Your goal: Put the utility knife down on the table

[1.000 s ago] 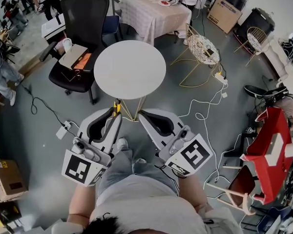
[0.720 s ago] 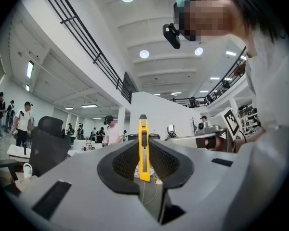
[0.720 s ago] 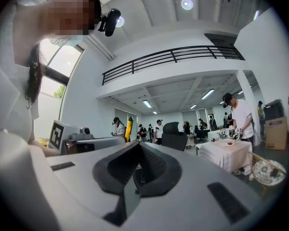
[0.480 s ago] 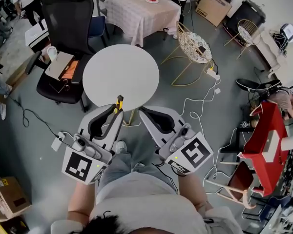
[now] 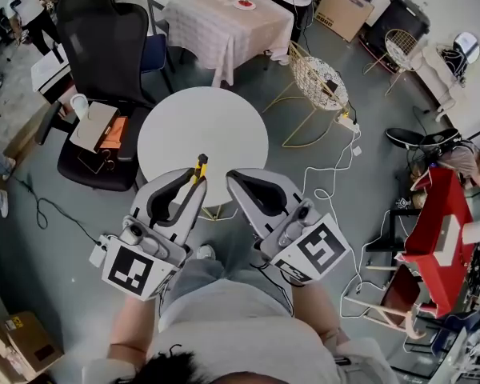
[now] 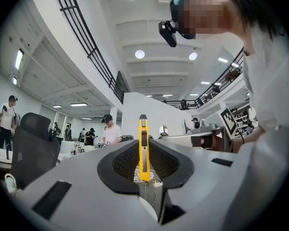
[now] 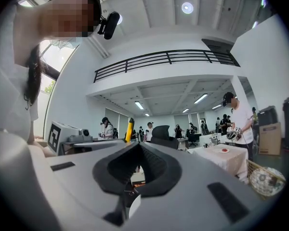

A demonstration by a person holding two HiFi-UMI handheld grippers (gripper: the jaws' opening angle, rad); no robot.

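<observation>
Placement pending: knife (image 5: 199, 166) not yet down.
The left hand-held gripper (image 5: 195, 184) clamps it near the worktop (image 5: 200, 122) edge; the right hand-held gripper (image 5: 233, 176) is closed, empty.

Bare from rim to rim across the round white surface (image 5: 202, 130), open from above and from the near side. Overhung at the near rim only by the yellow utility knife (image 5: 199, 166) clamped in the left tool (image 5: 195, 182). Crowded on the left by a black high-backed office chair (image 5: 112, 38), just beside the rim. Flanked on the right by a gold wire chair (image 5: 320, 82), near but apart. Backed by a pale cloth-covered table (image 5: 224, 18), grey floor (image 5: 272, 94) between.
</observation>
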